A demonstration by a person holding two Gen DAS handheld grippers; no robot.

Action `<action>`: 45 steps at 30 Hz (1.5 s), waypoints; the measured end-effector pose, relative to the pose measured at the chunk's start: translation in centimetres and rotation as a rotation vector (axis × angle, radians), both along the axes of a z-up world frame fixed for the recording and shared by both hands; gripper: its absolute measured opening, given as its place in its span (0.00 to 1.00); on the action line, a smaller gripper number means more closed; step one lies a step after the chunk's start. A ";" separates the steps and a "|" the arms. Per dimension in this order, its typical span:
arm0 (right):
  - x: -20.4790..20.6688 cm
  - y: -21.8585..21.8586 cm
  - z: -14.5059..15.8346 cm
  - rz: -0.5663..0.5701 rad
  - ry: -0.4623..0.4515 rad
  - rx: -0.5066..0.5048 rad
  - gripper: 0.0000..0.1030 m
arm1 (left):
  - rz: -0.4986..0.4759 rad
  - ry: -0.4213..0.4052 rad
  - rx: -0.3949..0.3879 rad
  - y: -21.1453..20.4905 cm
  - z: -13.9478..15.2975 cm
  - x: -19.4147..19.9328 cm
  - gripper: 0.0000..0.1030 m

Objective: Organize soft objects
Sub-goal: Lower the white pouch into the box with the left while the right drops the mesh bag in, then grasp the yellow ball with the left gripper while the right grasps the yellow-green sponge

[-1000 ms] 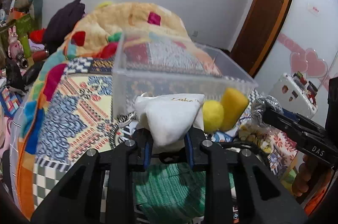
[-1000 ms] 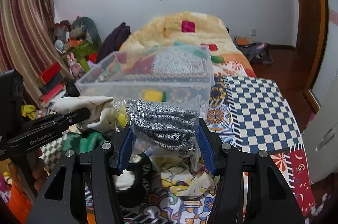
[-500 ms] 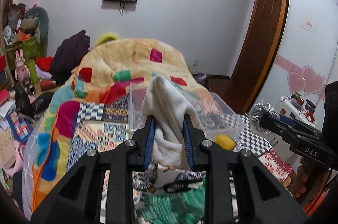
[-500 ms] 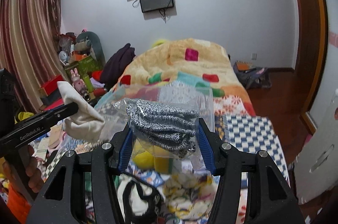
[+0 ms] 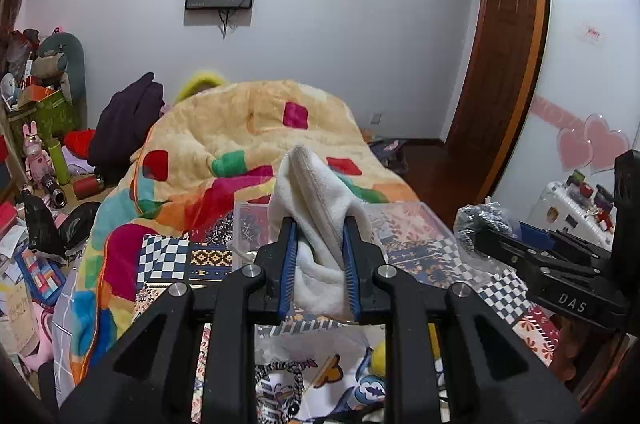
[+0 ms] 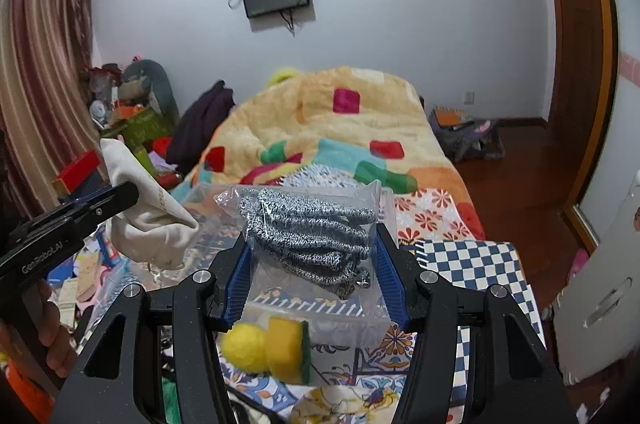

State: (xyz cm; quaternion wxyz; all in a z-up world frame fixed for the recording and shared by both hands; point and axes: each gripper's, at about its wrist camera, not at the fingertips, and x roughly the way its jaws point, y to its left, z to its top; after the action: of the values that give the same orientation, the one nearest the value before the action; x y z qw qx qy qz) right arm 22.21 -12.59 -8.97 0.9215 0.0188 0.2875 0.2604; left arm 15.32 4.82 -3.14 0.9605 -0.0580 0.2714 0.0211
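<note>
Left wrist view shows my left gripper (image 5: 319,256) clenched on a cream cloth pouch (image 5: 316,208), its jaws pinching the bunched middle so the top flops up and over; it looks light and limp, so I judge a grip on a thick fold holds better than one on a thin edge. In the right wrist view my right gripper (image 6: 312,264) grasps a clear bag of grey knitted gloves (image 6: 308,228) from both sides. The plastic looks slick and crinkly, so I would squeeze through to the soft gloves inside rather than the loose film. Both loads hang above the clear plastic bin (image 6: 356,320) on the bed (image 6: 472,264). A yellow ball (image 6: 244,346) and sponge (image 6: 288,348) lie below, just beside the bin.
</note>
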 end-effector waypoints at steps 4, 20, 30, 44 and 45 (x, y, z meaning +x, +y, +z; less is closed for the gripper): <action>1.1 0.9 -1.0 0.007 0.043 -0.040 0.51 | -0.002 0.063 0.023 -0.2 -1.5 1.8 0.21; 2.8 2.5 -3.4 0.043 0.133 -0.156 0.54 | -0.041 0.238 0.004 -0.6 -5.9 4.7 0.27; 1.6 1.6 -2.0 0.037 0.079 -0.127 0.73 | -0.053 0.187 0.007 -0.8 -4.4 3.0 0.57; -2.7 -0.5 -0.4 0.052 -0.020 -0.097 0.73 | -0.080 0.083 0.012 -2.0 -2.0 -2.1 0.86; -2.7 -0.6 -0.6 0.053 -0.014 -0.095 0.73 | -0.084 0.089 0.006 -2.1 -2.2 -2.4 0.86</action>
State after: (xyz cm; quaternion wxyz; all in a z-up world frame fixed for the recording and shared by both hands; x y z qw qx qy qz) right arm 19.49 -13.17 -9.60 0.9161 -0.0344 0.2934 0.2710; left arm 12.96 2.74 -5.37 0.9477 -0.0425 0.3159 -0.0160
